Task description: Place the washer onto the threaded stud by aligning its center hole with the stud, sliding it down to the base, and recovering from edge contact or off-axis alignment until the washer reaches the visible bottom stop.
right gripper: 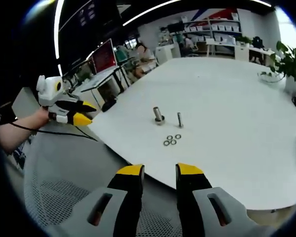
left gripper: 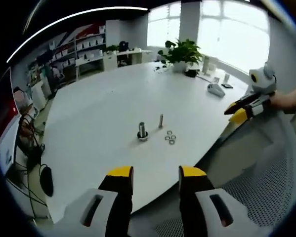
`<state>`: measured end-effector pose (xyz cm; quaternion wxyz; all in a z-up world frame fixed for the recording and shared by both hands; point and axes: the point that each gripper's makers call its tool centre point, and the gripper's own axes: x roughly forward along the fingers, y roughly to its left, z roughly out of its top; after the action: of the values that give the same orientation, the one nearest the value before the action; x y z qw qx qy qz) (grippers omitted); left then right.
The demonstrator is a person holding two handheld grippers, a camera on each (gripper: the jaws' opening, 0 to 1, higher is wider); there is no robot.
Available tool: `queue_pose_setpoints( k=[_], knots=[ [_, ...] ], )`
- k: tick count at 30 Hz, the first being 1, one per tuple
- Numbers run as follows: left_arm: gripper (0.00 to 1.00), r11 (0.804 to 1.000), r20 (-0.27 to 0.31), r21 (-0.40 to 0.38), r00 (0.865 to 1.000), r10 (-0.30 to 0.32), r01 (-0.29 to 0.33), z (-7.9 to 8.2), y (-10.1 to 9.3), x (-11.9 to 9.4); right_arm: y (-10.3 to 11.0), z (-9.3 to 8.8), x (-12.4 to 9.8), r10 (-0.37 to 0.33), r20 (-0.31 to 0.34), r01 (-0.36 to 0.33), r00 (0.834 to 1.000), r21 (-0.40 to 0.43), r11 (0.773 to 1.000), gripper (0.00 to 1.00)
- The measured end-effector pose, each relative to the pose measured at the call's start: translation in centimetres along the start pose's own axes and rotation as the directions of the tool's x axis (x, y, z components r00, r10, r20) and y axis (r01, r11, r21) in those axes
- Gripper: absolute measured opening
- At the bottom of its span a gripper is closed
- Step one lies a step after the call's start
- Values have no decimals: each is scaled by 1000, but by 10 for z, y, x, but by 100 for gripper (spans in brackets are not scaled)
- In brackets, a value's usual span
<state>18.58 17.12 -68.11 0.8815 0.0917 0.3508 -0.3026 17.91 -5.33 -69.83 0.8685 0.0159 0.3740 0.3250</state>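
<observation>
I see both my left gripper (left gripper: 155,175) and right gripper (right gripper: 158,173) parted, gripping nothing; small silver metal washers (left gripper: 170,138) lie on the white counter (left gripper: 98,113), at four o'clock of the upright threaded steel stud (left gripper: 161,121).

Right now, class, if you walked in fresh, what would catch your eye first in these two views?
A small cluster of metal parts sits alone on the big white oval table: a thick grey stud on a round base, a thin upright threaded stud, and small silver washers beside them. The yellow-tipped left gripper and right gripper hover open at the table's near edge.
</observation>
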Motion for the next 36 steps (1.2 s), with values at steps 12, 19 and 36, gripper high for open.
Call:
queue_pose_setpoints(
  k=[12, 19, 36],
  knots=[
    [30, 997, 28, -46, 998, 59, -57, -4, 9, -9, 2, 0, 1, 10, -7, -10, 1000, -15, 1000, 28],
    [31, 998, 59, -55, 997, 46, -43, 1, 8, -10, 3, -1, 1, 15, -14, -15, 1000, -17, 1000, 28],
    [30, 999, 16, -32, 999, 41, -41, -6, 8, -6, 7, 3, 1, 44, 9, -44, 999, -11, 999, 29]
  ],
)
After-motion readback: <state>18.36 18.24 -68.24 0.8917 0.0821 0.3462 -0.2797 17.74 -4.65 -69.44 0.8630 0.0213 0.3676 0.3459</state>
